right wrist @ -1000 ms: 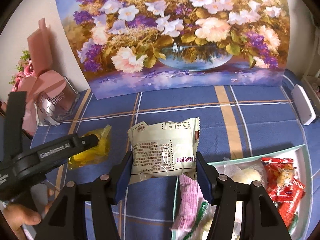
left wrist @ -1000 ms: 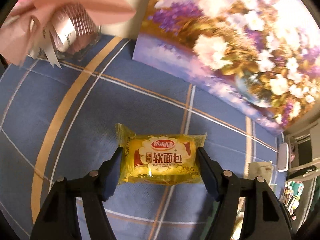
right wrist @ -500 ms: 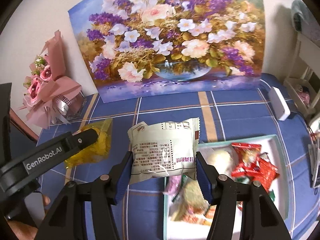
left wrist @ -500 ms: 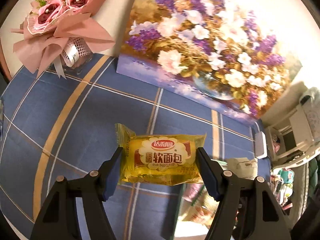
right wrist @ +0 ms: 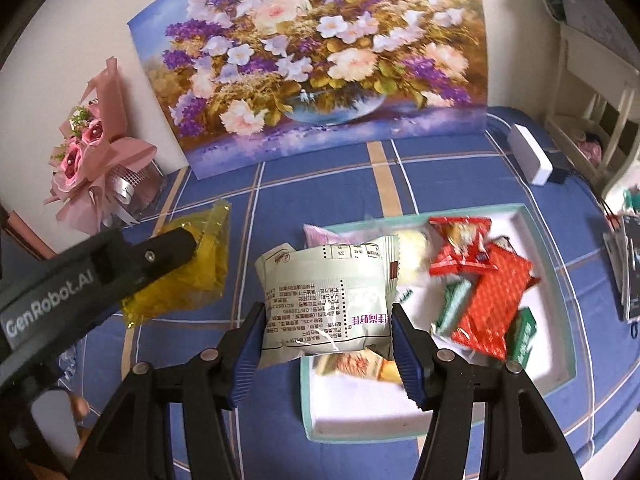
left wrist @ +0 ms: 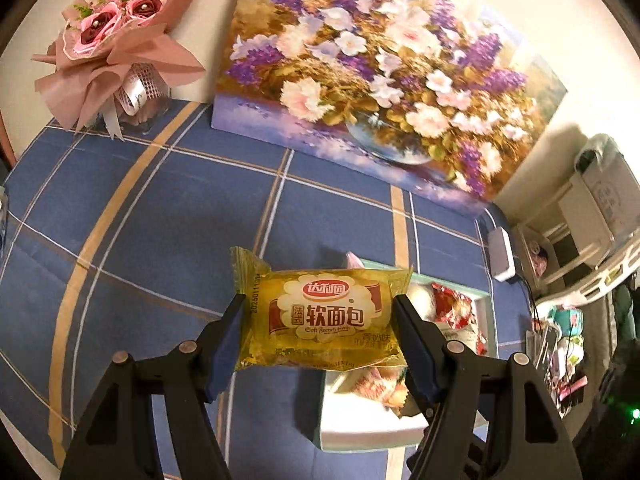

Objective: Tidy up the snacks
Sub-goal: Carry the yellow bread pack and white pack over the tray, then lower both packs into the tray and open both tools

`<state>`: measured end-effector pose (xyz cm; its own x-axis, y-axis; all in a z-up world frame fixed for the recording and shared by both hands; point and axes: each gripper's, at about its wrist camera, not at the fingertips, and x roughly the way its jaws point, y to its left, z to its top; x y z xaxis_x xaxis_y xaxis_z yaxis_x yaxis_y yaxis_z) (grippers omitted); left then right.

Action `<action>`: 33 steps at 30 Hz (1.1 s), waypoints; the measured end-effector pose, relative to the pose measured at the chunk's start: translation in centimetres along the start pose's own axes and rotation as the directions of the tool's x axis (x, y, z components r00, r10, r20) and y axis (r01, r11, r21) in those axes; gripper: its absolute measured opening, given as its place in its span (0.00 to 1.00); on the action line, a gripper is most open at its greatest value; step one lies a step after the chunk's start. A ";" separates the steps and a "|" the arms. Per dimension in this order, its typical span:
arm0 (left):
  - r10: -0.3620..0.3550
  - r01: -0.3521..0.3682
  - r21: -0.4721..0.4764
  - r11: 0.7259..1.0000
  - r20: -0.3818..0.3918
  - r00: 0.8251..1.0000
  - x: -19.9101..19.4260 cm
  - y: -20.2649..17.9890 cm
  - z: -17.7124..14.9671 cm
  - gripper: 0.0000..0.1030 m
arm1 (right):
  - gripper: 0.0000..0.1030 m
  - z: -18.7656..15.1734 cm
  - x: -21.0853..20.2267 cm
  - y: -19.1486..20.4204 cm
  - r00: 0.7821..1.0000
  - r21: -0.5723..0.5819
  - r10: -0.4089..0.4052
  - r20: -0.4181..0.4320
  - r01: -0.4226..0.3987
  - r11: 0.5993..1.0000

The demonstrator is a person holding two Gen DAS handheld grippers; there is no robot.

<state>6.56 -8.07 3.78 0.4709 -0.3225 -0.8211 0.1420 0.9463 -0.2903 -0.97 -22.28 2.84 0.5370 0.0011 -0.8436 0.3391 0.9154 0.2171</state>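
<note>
My left gripper (left wrist: 320, 322) is shut on a yellow soft-bread packet (left wrist: 322, 318), held in the air above the blue checked tablecloth, just left of the box. The same yellow packet (right wrist: 192, 268) shows at the left of the right wrist view. My right gripper (right wrist: 326, 320) is shut on a pale green-white snack packet (right wrist: 326, 300), printed back facing up, hanging over the left edge of a shallow white box with a teal rim (right wrist: 556, 292). The box (left wrist: 360, 428) holds several snacks, among them red packets (right wrist: 494, 284) and green ones.
A large flower painting (right wrist: 320, 56) leans on the wall at the table's back. A pink bouquet (right wrist: 96, 152) stands at the back left, a white device (right wrist: 530, 154) at the back right. A white shelf (left wrist: 592, 220) stands beyond the table's right edge.
Both grippers moved rightward and rose with their packets. The box with snacks has come into the left wrist view and sits more fully under the right gripper.
</note>
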 end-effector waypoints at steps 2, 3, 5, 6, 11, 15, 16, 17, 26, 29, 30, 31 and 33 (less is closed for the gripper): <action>-0.010 0.010 0.010 1.000 -0.005 1.000 0.1 -0.3 -0.9 0.71 | 0.61 -0.6 0.1 -0.7 1.000 0.017 -0.007 -0.012 0.007 1.000; -0.013 0.013 0.014 1.000 -0.009 1.000 0.2 -0.4 -1.3 0.71 | 0.61 -0.8 0.1 -1.1 1.000 0.023 -0.011 -0.018 0.011 1.000; -0.018 0.019 0.023 1.000 -0.023 1.000 0.7 -0.7 -2.2 0.71 | 0.61 -1.3 0.5 -2.2 0.999 0.046 -0.023 -0.039 0.025 0.999; -0.025 0.026 0.028 0.999 -0.032 0.999 1.0 -0.9 -2.7 0.71 | 0.61 -1.5 0.7 -2.7 0.998 0.057 -0.029 -0.049 0.032 0.998; -0.032 0.036 0.046 0.998 -0.086 0.996 3.0 -1.6 -4.7 0.71 | 0.61 -2.7 2.4 -5.8 0.989 0.105 -0.095 -0.117 0.108 0.989; -0.040 0.047 0.052 0.998 -0.131 0.991 4.5 -2.0 -6.0 0.71 | 0.61 -3.5 3.8 -8.0 0.975 0.139 -0.131 -0.181 0.157 0.978; -0.036 0.045 0.057 0.997 -0.138 0.990 4.7 -2.1 -6.2 0.71 | 0.61 -3.7 4.0 -8.5 0.973 0.152 -0.128 -0.190 0.158 0.976; -0.035 0.045 0.063 0.997 -0.146 0.989 5.0 -2.3 -6.4 0.71 | 0.61 -3.8 4.1 -9.0 0.972 0.166 -0.126 -0.200 0.160 0.973; -0.042 0.061 0.082 0.995 -0.212 0.976 6.8 -3.5 -7.8 0.71 | 0.61 -4.4 5.2 -10.1 0.957 0.168 -0.143 -0.252 0.188 0.968; -0.055 0.071 0.060 0.996 -0.236 0.970 7.4 -3.2 -8.0 0.71 | 0.61 -4.6 5.6 -10.4 0.953 0.177 -0.140 -0.268 0.191 0.965; -0.052 0.069 0.064 0.996 -0.237 0.970 7.4 -3.3 -8.1 0.71 | 0.61 -4.7 5.7 -10.4 0.951 0.178 -0.140 -0.274 0.193 0.965; -0.048 0.066 0.070 0.995 -0.236 0.971 7.4 -3.4 -8.1 0.71 | 0.61 -4.7 5.8 -10.5 0.951 0.179 -0.138 -0.277 0.192 0.965; -0.045 0.065 0.075 0.995 -0.234 0.971 7.4 -3.5 -8.1 0.71 | 0.61 -4.8 5.8 -10.6 0.951 0.183 -0.135 -0.280 0.191 0.964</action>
<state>2.46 -13.93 -5.26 0.2469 -0.3607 -0.8994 0.2372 0.9224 -0.3049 -5.18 -29.98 -6.70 0.2486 -0.0100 -0.9686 0.5709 0.8093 0.1382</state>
